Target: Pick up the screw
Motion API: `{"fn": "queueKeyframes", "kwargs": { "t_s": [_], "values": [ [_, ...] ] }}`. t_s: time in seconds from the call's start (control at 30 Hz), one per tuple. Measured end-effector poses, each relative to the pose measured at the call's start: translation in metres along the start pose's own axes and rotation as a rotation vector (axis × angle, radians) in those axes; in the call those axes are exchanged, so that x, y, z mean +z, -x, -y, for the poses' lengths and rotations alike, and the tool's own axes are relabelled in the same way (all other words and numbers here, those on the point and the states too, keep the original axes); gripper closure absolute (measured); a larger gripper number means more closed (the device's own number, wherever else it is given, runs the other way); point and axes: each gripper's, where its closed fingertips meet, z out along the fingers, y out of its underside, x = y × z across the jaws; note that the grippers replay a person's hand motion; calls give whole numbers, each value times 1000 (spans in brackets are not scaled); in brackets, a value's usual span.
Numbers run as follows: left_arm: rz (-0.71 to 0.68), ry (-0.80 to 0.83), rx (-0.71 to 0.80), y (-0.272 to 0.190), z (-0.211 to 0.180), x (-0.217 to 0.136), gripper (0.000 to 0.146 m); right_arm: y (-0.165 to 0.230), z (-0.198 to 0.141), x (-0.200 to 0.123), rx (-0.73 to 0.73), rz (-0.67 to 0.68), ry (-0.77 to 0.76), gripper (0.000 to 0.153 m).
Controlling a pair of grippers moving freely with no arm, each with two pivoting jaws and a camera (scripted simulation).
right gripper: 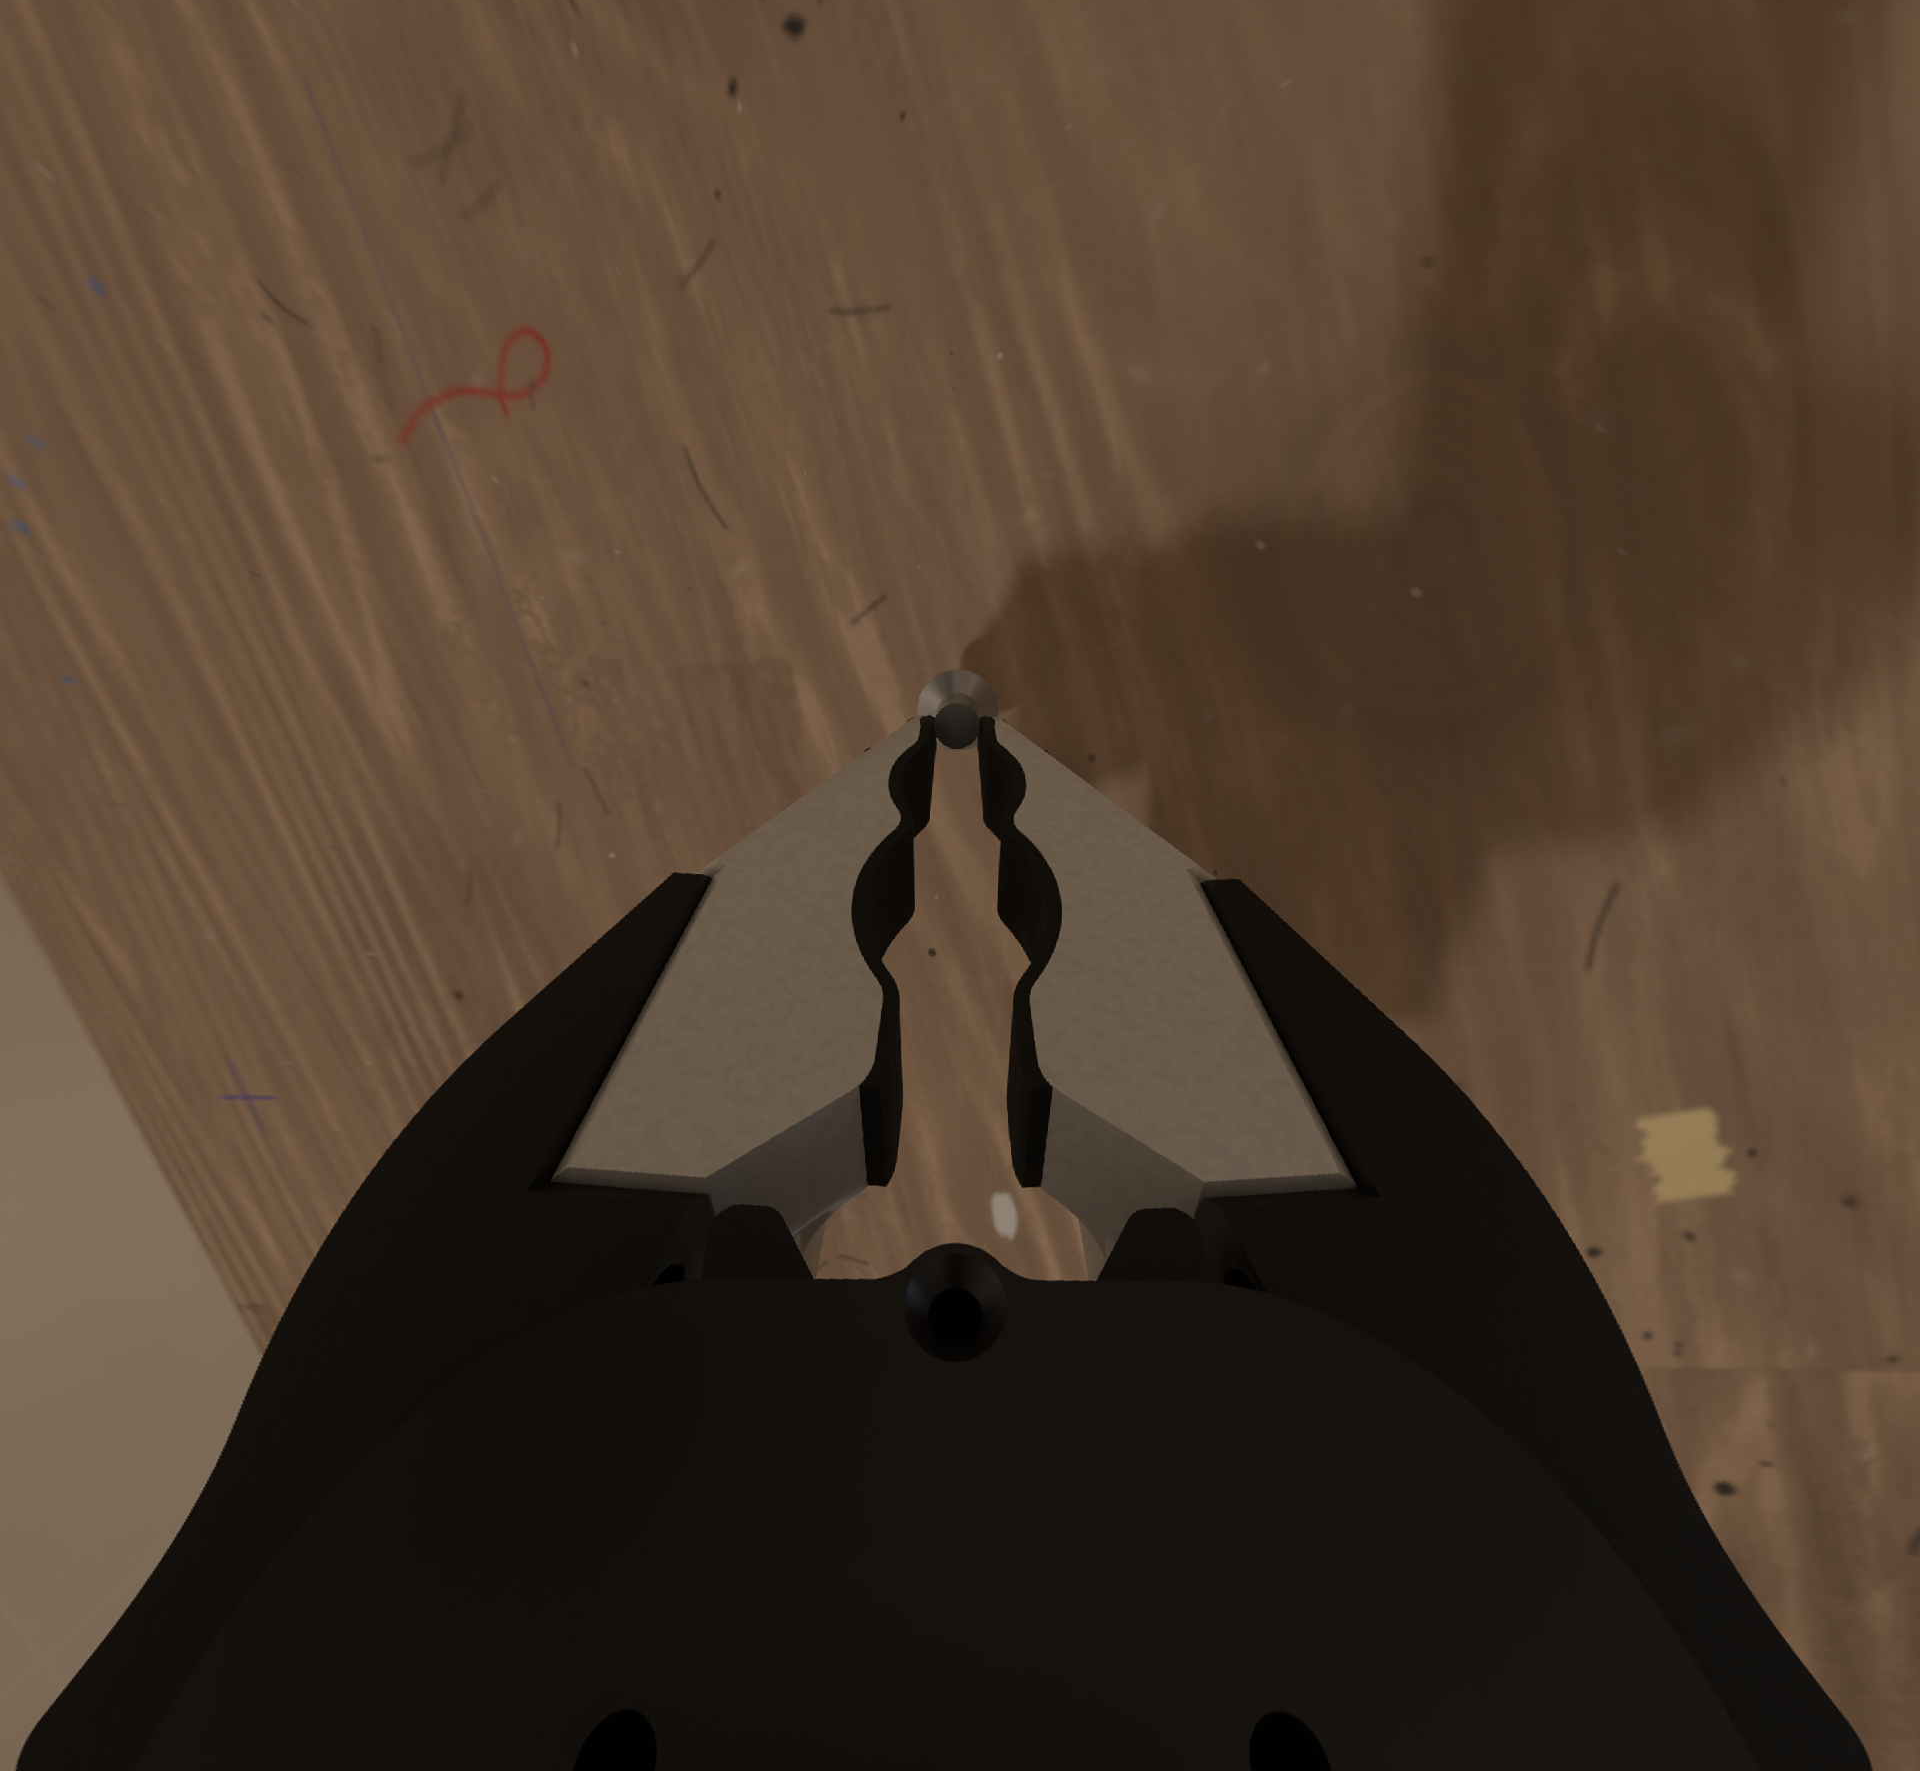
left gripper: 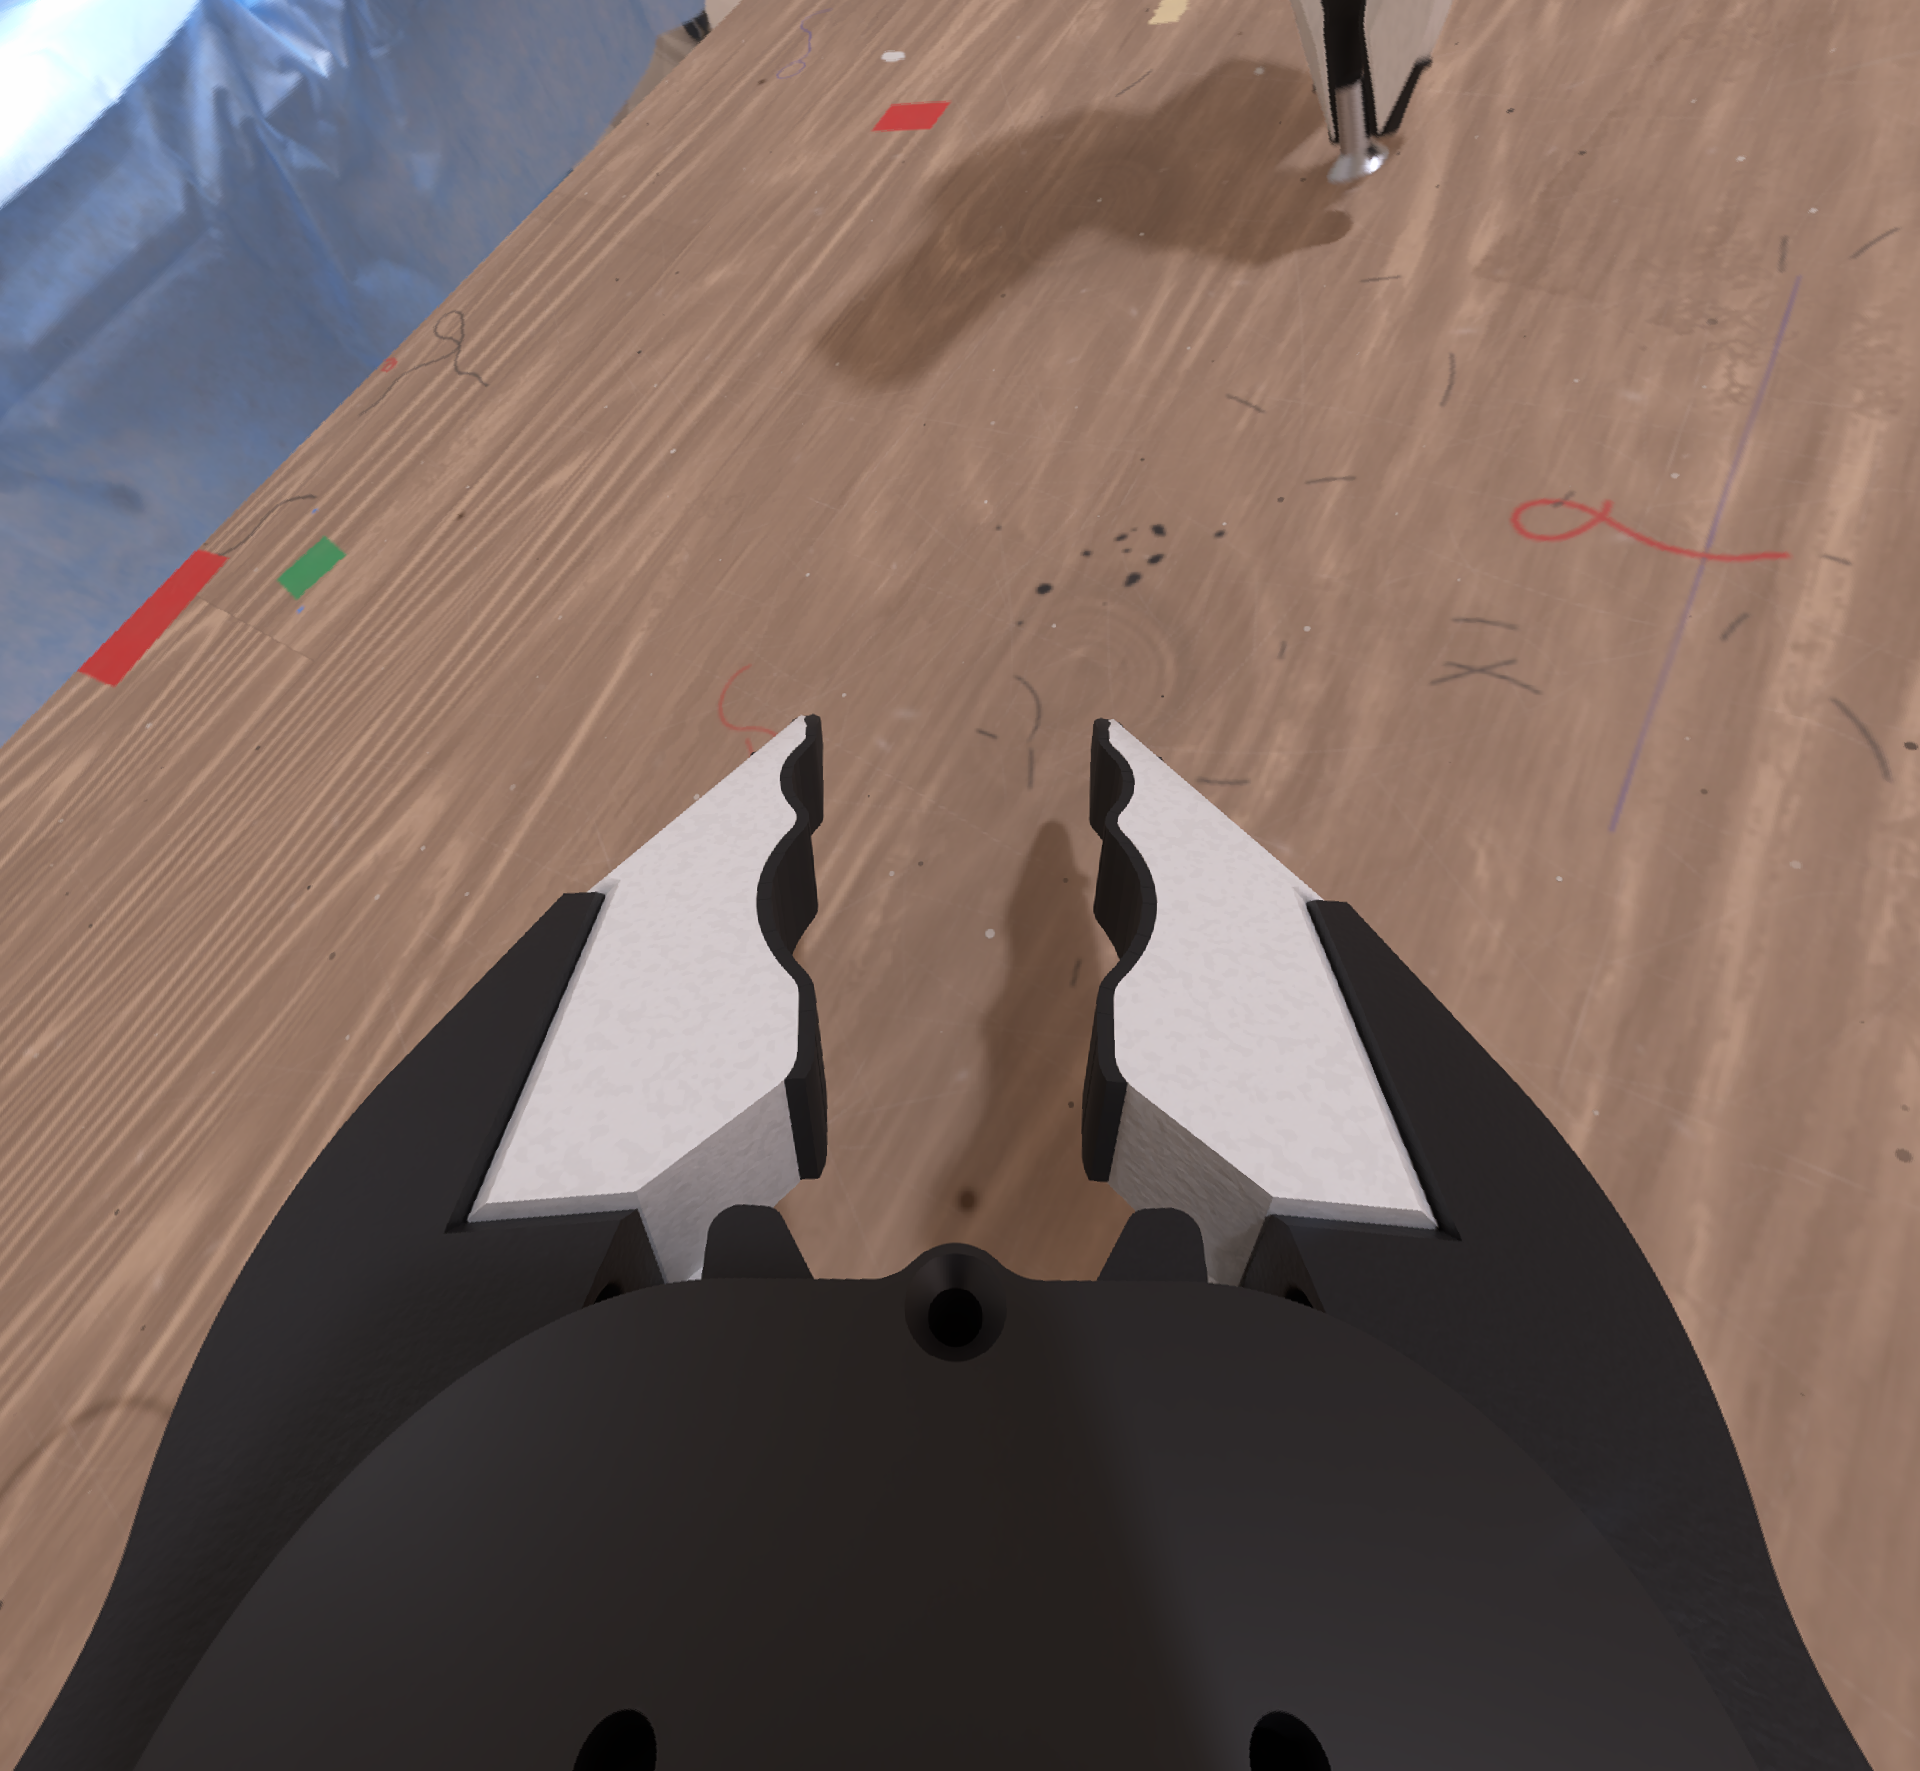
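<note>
The screw (right gripper: 957,705) is a small silver piece with a flat round head. In the right wrist view it sits between the tips of my right gripper (right gripper: 957,726), which is shut on its shank, pointing down at the wooden table (right gripper: 623,371). In the left wrist view the same screw (left gripper: 1351,132) hangs head down from the right gripper (left gripper: 1349,85) at the far upper right, its head just above the table (left gripper: 935,474). My left gripper (left gripper: 954,726) is open and empty, low over the table in the foreground.
A blue plastic sheet (left gripper: 208,163) hangs past the table's left edge. Red (left gripper: 911,116) and green (left gripper: 311,567) tape patches and pen scribbles mark the wood. A beige tape patch (right gripper: 1685,1168) lies to the right of my right gripper.
</note>
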Motion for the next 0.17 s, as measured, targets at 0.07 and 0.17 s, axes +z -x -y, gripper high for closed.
{"fn": "queueKeyframes", "kwargs": {
  "t_s": [0.07,0.17],
  "values": [
    [1,1,4,0,0,0,94,1,-1,10,-37,-21,51,145],
    [2,0,3,0,0,0,94,0,-1,13,-43,-50,81,145]
  ]
}}
